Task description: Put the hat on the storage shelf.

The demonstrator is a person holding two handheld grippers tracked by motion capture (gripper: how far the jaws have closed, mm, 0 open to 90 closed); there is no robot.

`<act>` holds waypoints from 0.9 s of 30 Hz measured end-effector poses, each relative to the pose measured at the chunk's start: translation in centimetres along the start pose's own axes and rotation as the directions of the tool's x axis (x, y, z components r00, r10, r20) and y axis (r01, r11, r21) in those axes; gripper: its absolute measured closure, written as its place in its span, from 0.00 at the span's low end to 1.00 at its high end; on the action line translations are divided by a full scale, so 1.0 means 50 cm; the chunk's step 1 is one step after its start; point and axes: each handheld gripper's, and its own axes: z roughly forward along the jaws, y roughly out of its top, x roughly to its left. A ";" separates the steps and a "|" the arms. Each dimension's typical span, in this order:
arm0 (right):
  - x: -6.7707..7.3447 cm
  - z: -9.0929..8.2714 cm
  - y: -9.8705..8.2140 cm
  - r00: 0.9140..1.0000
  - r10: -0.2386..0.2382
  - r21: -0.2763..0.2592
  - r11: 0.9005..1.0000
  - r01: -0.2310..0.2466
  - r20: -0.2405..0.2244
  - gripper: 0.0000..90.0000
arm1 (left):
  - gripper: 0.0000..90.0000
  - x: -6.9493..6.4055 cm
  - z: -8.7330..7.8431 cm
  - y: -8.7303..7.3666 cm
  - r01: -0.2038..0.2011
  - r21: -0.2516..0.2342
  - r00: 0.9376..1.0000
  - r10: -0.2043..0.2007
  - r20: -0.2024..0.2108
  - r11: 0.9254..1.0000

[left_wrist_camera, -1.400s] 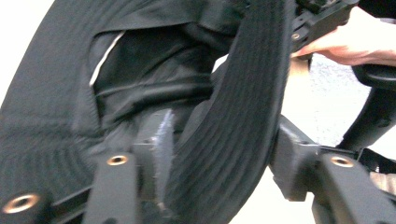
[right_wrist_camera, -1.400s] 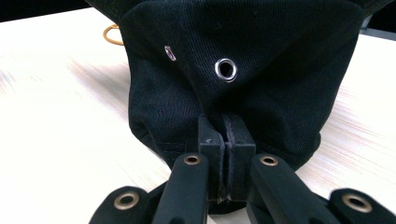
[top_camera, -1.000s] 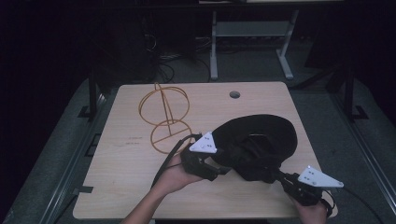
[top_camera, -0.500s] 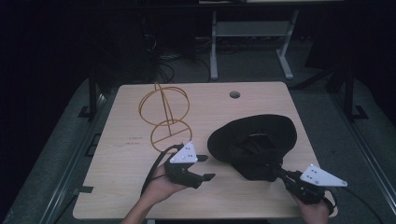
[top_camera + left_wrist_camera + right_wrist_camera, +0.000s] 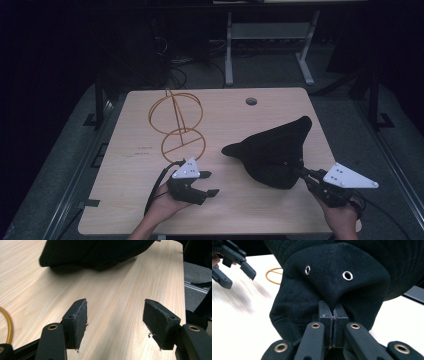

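Both grippers are over the near half of the worktop [image 5: 280, 107]. Right gripper [image 5: 299, 167], close to the near right corner, has its jaws pressed together on a fold of the black hat [image 5: 272, 150], pinching the fabric just below two metal eyelets [image 5: 347, 275]. That hat sits right of centre, its near side lifted off the wood while a brim point touches down toward the middle. Left gripper [image 5: 210, 184], near the front edge, has its jaws spread with nothing between them, apart from the hat. A yellow wire stand [image 5: 178, 122] waits toward the far left. I'd guess the hat belongs on that stand. Doing it well means keeping the pinch firm and carrying the crown level, with the free gripper ready under the drooping brim.
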 end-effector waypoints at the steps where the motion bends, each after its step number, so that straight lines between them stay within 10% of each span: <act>1: 0.000 0.000 0.000 1.000 0.000 0.000 1.000 0.000 0.000 0.98 | 0.40 0.000 0.000 0.000 0.000 0.000 1.000 0.000 0.000 1.000; 27: -0.025 0.005 0.181 0.995 -0.097 -0.086 0.992 0.095 -0.018 0.98 | 0.38 0.011 0.003 -0.017 0.001 -0.018 0.998 -0.002 -0.059 1.000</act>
